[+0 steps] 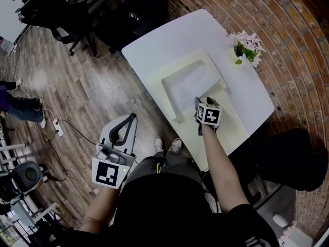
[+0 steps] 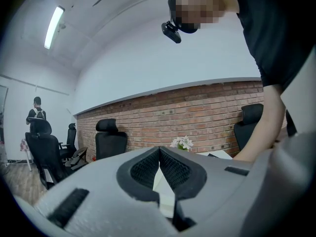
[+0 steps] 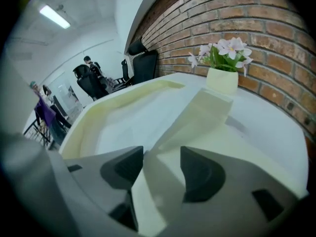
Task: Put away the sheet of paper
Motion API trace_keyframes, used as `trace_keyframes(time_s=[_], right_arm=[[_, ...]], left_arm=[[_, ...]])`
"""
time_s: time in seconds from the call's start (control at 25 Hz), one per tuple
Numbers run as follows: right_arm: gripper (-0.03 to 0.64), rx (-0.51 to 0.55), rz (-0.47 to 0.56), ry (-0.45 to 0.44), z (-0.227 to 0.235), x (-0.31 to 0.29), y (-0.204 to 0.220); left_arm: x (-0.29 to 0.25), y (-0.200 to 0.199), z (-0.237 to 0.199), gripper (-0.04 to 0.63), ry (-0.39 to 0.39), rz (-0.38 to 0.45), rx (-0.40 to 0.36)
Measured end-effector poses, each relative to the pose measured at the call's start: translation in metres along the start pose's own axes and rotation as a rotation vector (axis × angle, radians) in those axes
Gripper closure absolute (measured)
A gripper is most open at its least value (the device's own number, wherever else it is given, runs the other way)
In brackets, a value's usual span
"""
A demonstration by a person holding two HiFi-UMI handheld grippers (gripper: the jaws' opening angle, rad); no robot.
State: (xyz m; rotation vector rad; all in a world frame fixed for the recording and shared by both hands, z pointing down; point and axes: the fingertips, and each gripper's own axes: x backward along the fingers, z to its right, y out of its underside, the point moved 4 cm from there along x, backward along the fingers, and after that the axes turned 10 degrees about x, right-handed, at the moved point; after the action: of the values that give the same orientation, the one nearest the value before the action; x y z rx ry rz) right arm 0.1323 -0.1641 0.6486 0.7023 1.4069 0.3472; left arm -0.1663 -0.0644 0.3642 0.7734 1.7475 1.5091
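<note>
The sheet of paper [image 1: 191,81] lies flat in the sunken well of a cream tray [image 1: 154,89], which sits on the white tabletop [image 1: 169,35]. In the right gripper view the paper [image 3: 131,127] fills the well to the left of a raised cream ridge of the tray [image 3: 81,127], and no finger touches it.

The right gripper [image 1: 203,102] hangs over the tray's near edge, pointing steeply down. Its dark fingers [image 3: 121,169] are spread wide. The tray's cream ridge passes between them, and neither pad presses on it or on anything else.

The left gripper [image 1: 132,117] is held off the tabletop, well apart from the tray on its near left side, above the wooden floor [image 1: 92,86]. It points roughly level. In its own view the ribbed fingers [image 2: 143,169] are pressed together at the tips, with nothing between them.

Beyond the tray, at the tabletop's far right corner, stands a small cream pot of pale pink flowers [image 1: 247,48]. In the right gripper view the pot [image 3: 222,79] is just beyond the end of the tray's ridge and close to the brick wall [image 3: 266,14].

Black office chairs [image 2: 109,142] stand along that wall, well away from the tray. The person's pale shoes [image 1: 167,145] show on the floor below the tabletop's near edge.
</note>
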Motion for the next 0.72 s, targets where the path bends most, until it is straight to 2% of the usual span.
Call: trace_keyframes(time_s=[0.16, 0.36, 0.72], right_arm=[[0.39, 0.132, -0.037, 0.066, -0.002, -0.002, 0.0], [0.39, 0.269, -0.054, 0.054, -0.028, 0.007, -0.002], [0.388, 0.155, 0.023, 0.067, -0.014, 0.024, -0.002]], left_arm=[[0.006, 0.001, -0.008, 0.571, -0.016, -0.008, -0.001], [0.009, 0.005, -0.012, 0.571, -0.021, -0.004, 0.012], [0.003, 0.005, -0.012, 0.571, -0.001, 0.008, 0.027]])
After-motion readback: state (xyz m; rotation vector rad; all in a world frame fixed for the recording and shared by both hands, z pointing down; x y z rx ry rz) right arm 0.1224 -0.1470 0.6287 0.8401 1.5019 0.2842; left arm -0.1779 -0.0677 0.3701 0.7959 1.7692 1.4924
